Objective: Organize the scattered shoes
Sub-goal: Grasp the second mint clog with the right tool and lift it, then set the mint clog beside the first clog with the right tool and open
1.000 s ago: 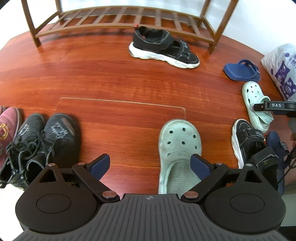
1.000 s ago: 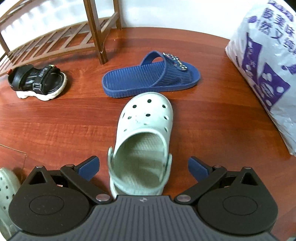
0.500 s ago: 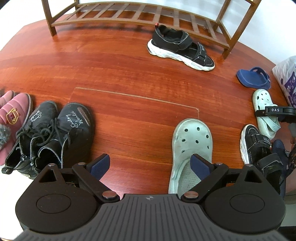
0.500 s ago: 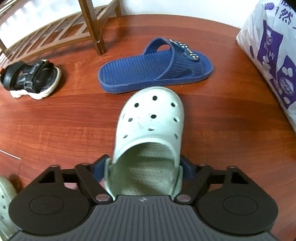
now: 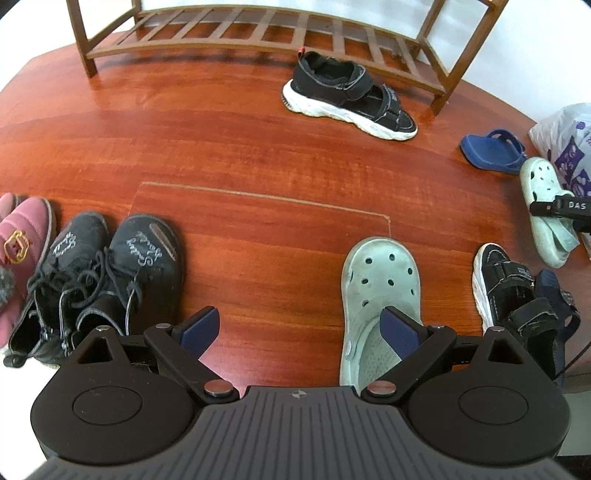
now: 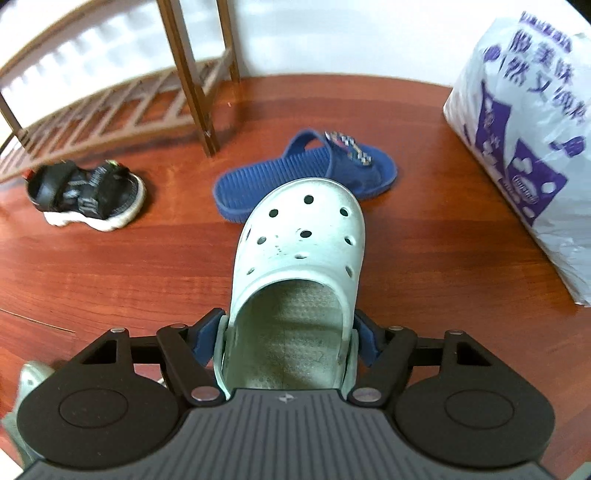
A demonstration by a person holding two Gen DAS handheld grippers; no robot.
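My right gripper (image 6: pixel 288 336) has a pale green clog (image 6: pixel 303 236) between its jaws, which are closing, with the blue pads pressing on both sides of the heel. The clog hangs above the floor with its toe pointing away. In the left wrist view the same clog (image 5: pixel 543 192) appears at the far right, clamped by the right gripper (image 5: pixel 561 208). Its mate, a second green clog (image 5: pixel 380 273), lies on the floor. My left gripper (image 5: pixel 301 328) is open above bare floor, with its right finger over that clog's heel.
A wooden shoe rack (image 5: pixel 258 29) stands by the wall with a black sandal (image 5: pixel 347 96) in front of it. A blue slide (image 6: pixel 306 173) and a printed plastic bag (image 6: pixel 528 147) lie beyond the held clog. Black boots (image 5: pixel 110 273), pink slippers (image 5: pixel 22 236) and another black sandal (image 5: pixel 506 288) flank the left gripper.
The right jaws have closed from wide open onto the clog's heel and lifted it off the floor. The left gripper stays open, and its view has drifted slightly left.
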